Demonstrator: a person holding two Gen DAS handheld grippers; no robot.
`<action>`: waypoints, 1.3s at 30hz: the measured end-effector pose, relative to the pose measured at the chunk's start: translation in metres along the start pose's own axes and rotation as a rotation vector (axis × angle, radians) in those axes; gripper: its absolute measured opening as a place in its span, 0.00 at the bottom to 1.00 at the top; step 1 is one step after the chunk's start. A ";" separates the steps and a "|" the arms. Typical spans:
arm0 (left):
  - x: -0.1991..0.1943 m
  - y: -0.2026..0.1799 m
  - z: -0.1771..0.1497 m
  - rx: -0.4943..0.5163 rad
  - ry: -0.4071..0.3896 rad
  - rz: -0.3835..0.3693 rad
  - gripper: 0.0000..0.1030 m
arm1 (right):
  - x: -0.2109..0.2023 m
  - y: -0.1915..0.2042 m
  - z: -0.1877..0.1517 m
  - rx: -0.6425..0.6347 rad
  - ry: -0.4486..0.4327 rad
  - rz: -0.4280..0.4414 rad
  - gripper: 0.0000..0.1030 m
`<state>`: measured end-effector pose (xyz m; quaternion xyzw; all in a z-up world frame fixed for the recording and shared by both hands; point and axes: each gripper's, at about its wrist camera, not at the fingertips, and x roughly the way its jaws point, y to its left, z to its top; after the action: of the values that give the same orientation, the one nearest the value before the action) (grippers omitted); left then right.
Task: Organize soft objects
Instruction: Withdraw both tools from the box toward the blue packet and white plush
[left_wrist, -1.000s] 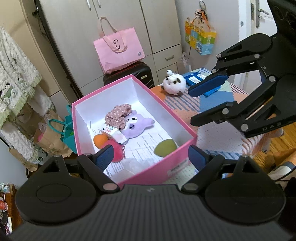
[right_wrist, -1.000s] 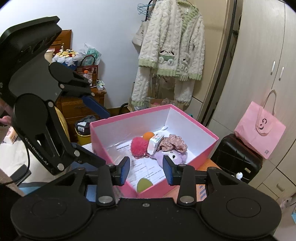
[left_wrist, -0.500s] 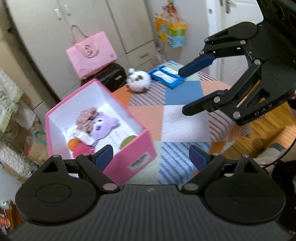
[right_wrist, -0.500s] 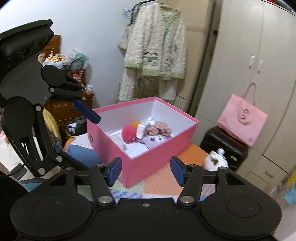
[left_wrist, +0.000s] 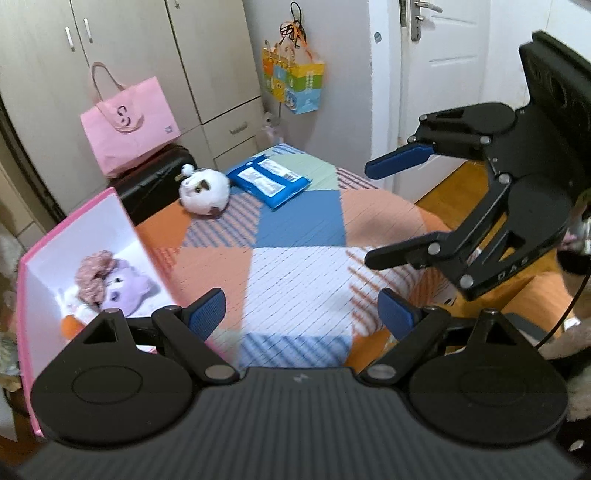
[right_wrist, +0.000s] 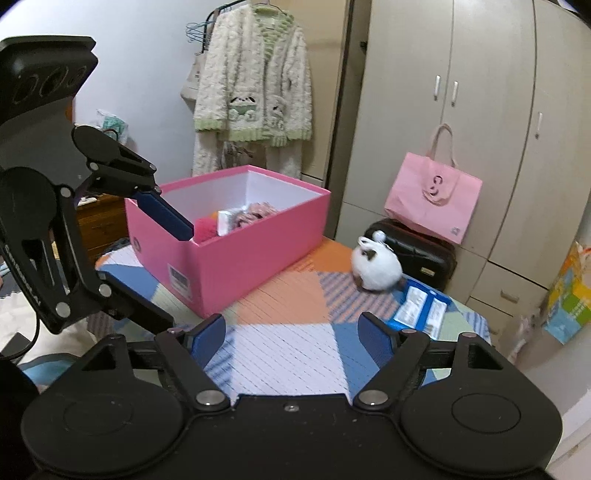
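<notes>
Pink box (right_wrist: 236, 254) on the patchwork table (left_wrist: 295, 266), soft toys inside; white plush (left_wrist: 204, 190) lies apart, beside a blue packet (left_wrist: 267, 180). Left gripper (left_wrist: 301, 314) wide, empty. Right gripper (right_wrist: 291, 341) empty, jaws just been opening.

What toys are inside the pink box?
Inside the pink box lie a purple plush, a frilly pink fabric piece, a fuzzy pink ball and something orange. The left gripper hides the box's near end.

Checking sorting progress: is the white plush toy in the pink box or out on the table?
Out. The white plush toy lies on the patchwork tablecloth, apart from the pink box.
</notes>
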<state>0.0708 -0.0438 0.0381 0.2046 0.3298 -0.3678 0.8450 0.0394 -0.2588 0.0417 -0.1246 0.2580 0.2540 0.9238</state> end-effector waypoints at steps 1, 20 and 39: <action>0.004 0.000 0.001 -0.009 0.000 -0.008 0.87 | 0.002 -0.003 -0.002 0.003 0.002 -0.002 0.81; 0.094 0.018 0.032 -0.229 -0.175 -0.071 0.87 | 0.074 -0.036 -0.041 -0.066 -0.005 -0.228 0.89; 0.195 0.048 0.055 -0.495 -0.160 -0.036 0.85 | 0.135 -0.109 -0.045 0.020 0.057 -0.119 0.89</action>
<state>0.2294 -0.1401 -0.0565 -0.0442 0.3455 -0.3058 0.8861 0.1789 -0.3120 -0.0585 -0.1377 0.2790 0.1922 0.9307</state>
